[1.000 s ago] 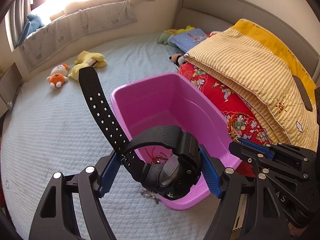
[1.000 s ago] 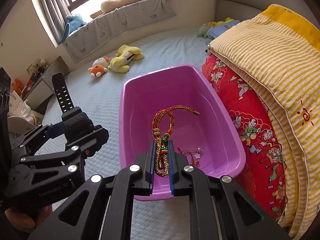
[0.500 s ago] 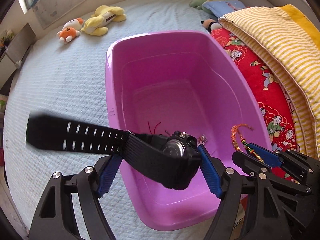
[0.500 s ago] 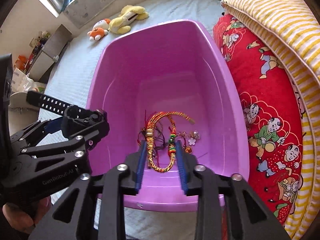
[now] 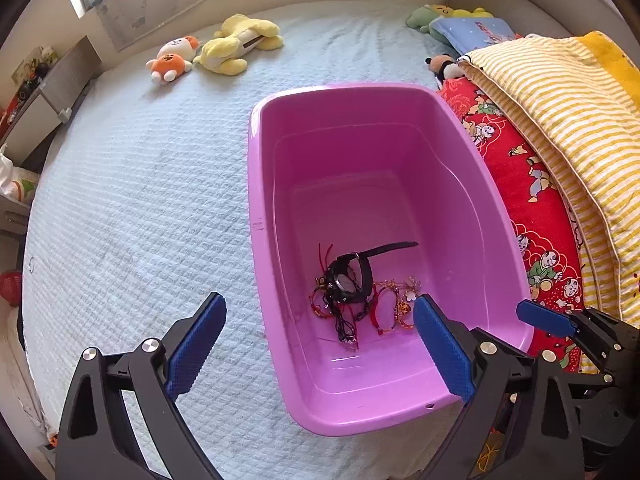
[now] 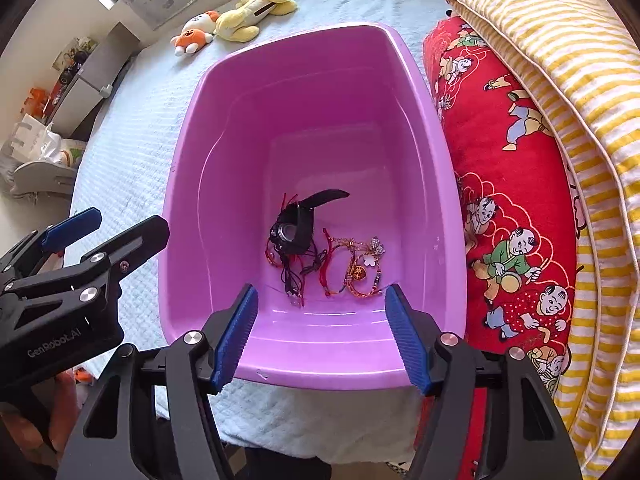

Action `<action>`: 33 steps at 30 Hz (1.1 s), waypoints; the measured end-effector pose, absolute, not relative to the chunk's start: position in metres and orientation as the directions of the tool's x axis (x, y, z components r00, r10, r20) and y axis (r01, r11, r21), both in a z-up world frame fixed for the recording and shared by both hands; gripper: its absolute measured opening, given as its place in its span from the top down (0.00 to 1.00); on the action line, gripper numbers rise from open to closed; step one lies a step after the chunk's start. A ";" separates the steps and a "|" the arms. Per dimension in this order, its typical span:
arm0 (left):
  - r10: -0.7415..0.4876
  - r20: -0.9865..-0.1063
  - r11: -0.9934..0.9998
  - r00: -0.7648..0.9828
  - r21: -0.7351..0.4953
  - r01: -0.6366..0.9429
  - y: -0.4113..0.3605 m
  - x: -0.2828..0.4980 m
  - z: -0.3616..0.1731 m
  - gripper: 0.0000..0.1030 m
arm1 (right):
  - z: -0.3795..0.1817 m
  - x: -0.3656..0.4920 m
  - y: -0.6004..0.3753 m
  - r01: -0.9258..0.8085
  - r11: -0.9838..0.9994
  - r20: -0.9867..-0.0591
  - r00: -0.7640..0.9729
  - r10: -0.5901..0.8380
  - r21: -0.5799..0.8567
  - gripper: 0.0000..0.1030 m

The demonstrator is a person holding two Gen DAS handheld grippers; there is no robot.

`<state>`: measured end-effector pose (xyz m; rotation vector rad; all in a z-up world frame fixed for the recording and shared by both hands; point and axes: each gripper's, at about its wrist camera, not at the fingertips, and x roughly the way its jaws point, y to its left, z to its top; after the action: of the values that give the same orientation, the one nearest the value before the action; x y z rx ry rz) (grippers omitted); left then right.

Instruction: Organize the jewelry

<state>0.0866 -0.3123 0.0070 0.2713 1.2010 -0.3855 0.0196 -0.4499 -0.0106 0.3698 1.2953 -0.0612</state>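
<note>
A purple plastic tub (image 5: 256, 184) (image 6: 180, 184) sits on the bed. In its near end lies a black watch (image 5: 350, 276) (image 6: 294, 228) on a tangle of red cords, with a braided red and gold bracelet (image 5: 396, 308) (image 6: 352, 276) and small charms beside it. My left gripper (image 5: 320, 344) is open and empty above the tub's near left rim. My right gripper (image 6: 322, 328) is open and empty above the tub's near rim. The right gripper also shows at the lower right of the left wrist view (image 5: 560, 328).
A folded red printed quilt (image 6: 512, 184) and a yellow striped quilt (image 6: 560, 60) lie against the tub's right side. Plush toys (image 5: 216, 52) lie at the far side of the pale blue bedspread (image 5: 140, 208). A bedside cabinet (image 6: 92, 76) stands at left.
Both grippers opened. The watch dropped from the left gripper into the tub and the braided bracelet dropped from the right one. Both now lie on the tub's floor.
</note>
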 end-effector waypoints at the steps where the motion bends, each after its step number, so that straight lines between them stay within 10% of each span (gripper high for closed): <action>1: -0.144 -0.940 0.904 0.309 0.002 0.427 -0.312 0.085 0.009 0.10 | -0.009 0.019 -0.448 0.246 0.941 -0.947 0.277 0.160 0.231 0.38; 33: -0.108 -0.947 0.909 0.304 0.030 0.417 -0.307 0.061 0.022 0.10 | 0.006 0.003 -0.444 0.250 0.952 -0.965 0.231 0.121 0.179 0.38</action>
<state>0.0610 -0.3073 0.0223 0.2923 1.2173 -0.3541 0.0035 -0.4444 0.0064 0.3253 1.3418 -0.0905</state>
